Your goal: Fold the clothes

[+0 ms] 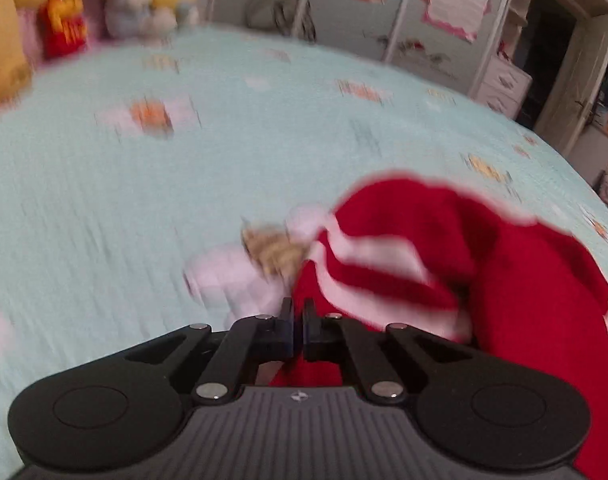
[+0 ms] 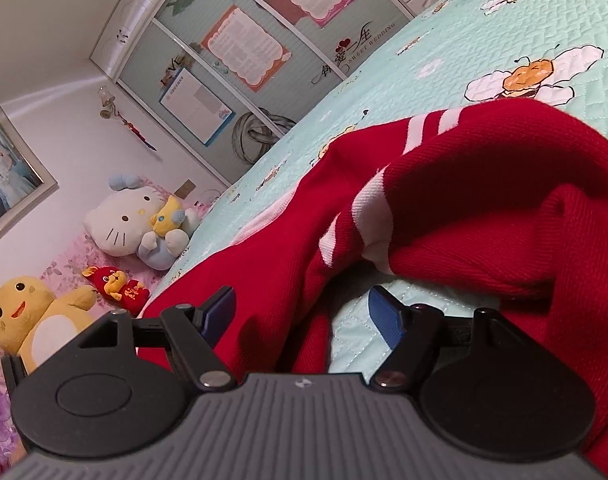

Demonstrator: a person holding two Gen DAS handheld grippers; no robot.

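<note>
A red garment with white stripes (image 1: 504, 264) lies bunched on a pale green quilted bedspread (image 1: 143, 200), at the lower right of the blurred left wrist view. My left gripper (image 1: 297, 310) is shut, its fingertips pinched together at the garment's left edge, and red cloth runs under them. In the right wrist view the same garment (image 2: 484, 200) rises in folds straight ahead. My right gripper (image 2: 304, 316) stands open low over the bedspread (image 2: 444, 60). A fold of the red cloth lies between its blue pads (image 2: 388, 320) and neither pad presses on it.
Plush toys sit at the head of the bed: a white cat (image 2: 131, 220), a yellow one (image 2: 27, 316) and a small red one (image 2: 119, 286). A wardrobe with posters (image 2: 239, 48) stands beyond the bed. White drawers (image 1: 504, 84) and a doorway stand at the far right.
</note>
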